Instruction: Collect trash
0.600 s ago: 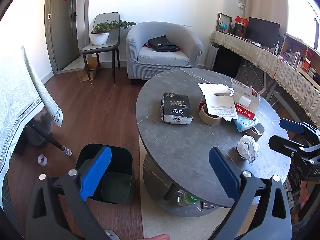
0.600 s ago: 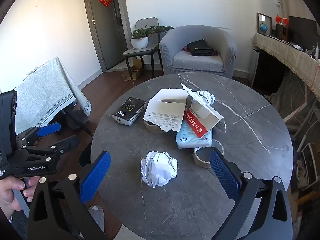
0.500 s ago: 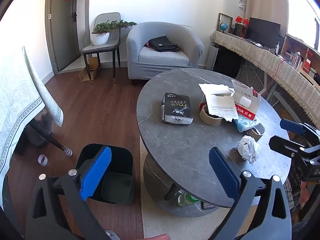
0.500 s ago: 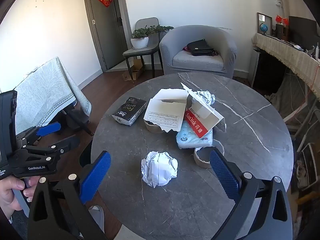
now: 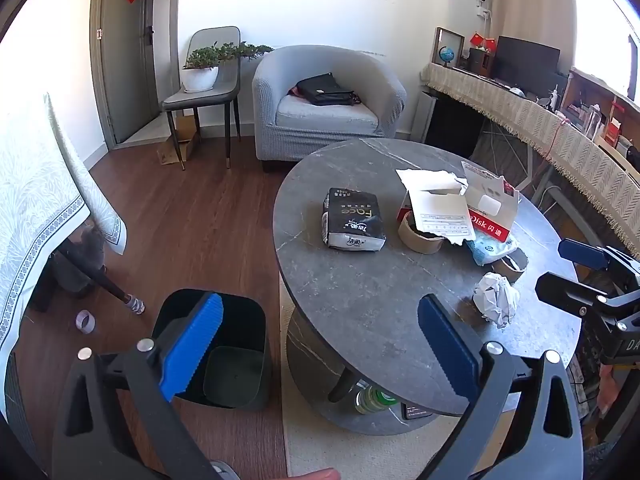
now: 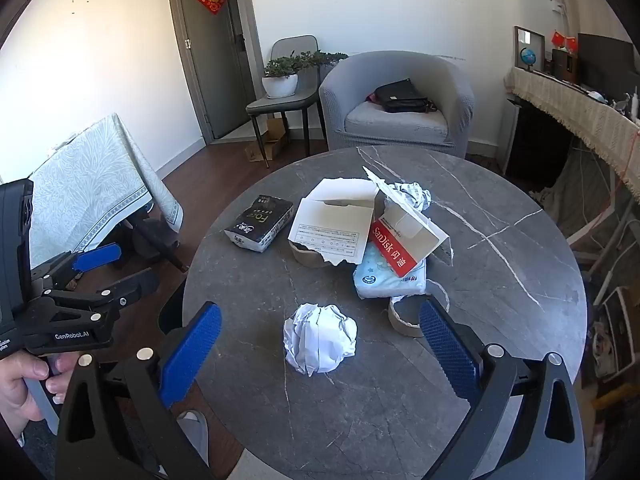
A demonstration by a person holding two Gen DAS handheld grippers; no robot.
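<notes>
Crumpled white paper ball (image 6: 319, 338) on veined grey marble table (image 6: 500, 280), both claws (image 6: 320, 344) (image 5: 318, 344) wide, empty.

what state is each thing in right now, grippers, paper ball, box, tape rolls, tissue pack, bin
left gripper: open, holding nothing
right gripper: open, holding nothing
crumpled paper ball: loose on the table, ungrabbed
SanDisk box: torn open, flaps up
tape roll: flat, partly under the box flap
black tissue pack: lying flat
trash bin: open on the floor, upright

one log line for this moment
left gripper: open, empty | right gripper: open, above crumpled white paper ball | black trash bin: on floor
</notes>
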